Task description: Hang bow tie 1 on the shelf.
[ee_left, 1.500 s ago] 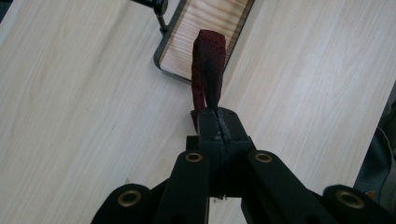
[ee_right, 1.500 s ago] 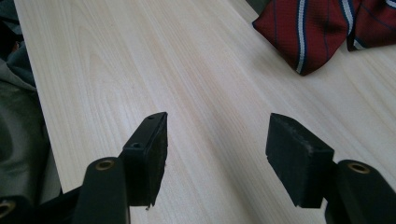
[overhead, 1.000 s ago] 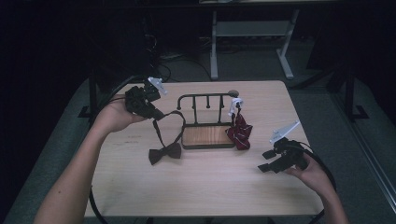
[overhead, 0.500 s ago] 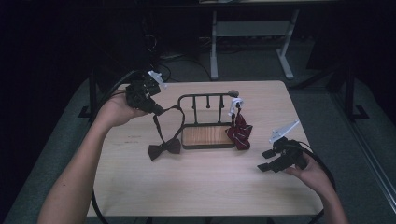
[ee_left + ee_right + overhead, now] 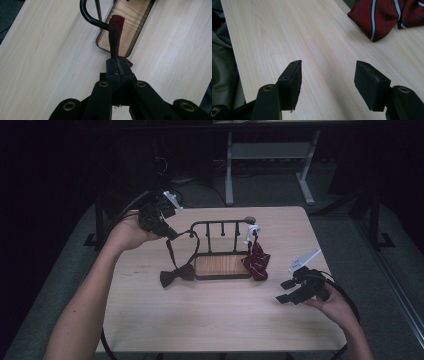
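One wooden table. One black wire rack with one wooden base. One dark bow tie, its one strap looped at rack end. One red striped necktie. One small white piece at rack's right end, kind unclear. Two black handheld grippers: left gripper, right gripper. Two bare forearms. Two trailing black cables, one per gripper. One light metal frame on floor behind table.
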Action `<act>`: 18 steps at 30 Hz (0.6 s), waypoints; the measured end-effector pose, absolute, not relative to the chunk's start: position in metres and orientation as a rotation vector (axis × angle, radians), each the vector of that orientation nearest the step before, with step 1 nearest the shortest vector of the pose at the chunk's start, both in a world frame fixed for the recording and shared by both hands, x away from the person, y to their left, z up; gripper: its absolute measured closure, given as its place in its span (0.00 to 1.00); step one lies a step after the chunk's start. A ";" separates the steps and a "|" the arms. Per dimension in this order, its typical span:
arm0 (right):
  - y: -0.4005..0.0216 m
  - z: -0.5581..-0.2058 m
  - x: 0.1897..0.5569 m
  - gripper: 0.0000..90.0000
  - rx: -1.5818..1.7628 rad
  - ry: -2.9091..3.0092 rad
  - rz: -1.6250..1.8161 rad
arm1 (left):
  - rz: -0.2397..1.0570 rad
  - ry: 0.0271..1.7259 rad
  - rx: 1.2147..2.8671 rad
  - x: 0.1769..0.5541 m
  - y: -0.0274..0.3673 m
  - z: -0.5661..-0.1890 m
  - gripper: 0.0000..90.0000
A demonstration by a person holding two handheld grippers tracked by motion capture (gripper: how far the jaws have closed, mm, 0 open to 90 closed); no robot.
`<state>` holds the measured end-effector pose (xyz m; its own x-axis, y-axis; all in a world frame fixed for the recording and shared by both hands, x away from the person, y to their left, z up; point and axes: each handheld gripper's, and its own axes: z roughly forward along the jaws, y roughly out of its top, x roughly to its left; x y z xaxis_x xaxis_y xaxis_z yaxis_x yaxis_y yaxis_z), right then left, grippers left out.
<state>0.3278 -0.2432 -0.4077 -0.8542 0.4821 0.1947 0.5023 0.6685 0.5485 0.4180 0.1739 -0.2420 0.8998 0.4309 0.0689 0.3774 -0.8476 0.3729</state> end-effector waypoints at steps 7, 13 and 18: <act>-0.244 -0.407 0.327 0.43 -0.840 -2.835 -0.949 | 0.219 0.619 2.727 0.426 0.169 -0.242 1.00; -0.245 -0.407 0.327 0.43 -0.841 -2.840 -0.953 | 0.216 0.638 2.750 0.432 0.166 -0.243 1.00; -0.246 -0.405 0.327 0.43 -0.845 -2.840 -0.959 | 0.216 0.669 2.750 0.438 0.166 -0.246 1.00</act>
<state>0.3269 -0.2457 -0.4055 -0.8526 0.4862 0.1916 0.5029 0.6635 0.5540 0.4377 0.1656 -0.2456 0.8802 0.4688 0.0736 0.4235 -0.8459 0.3241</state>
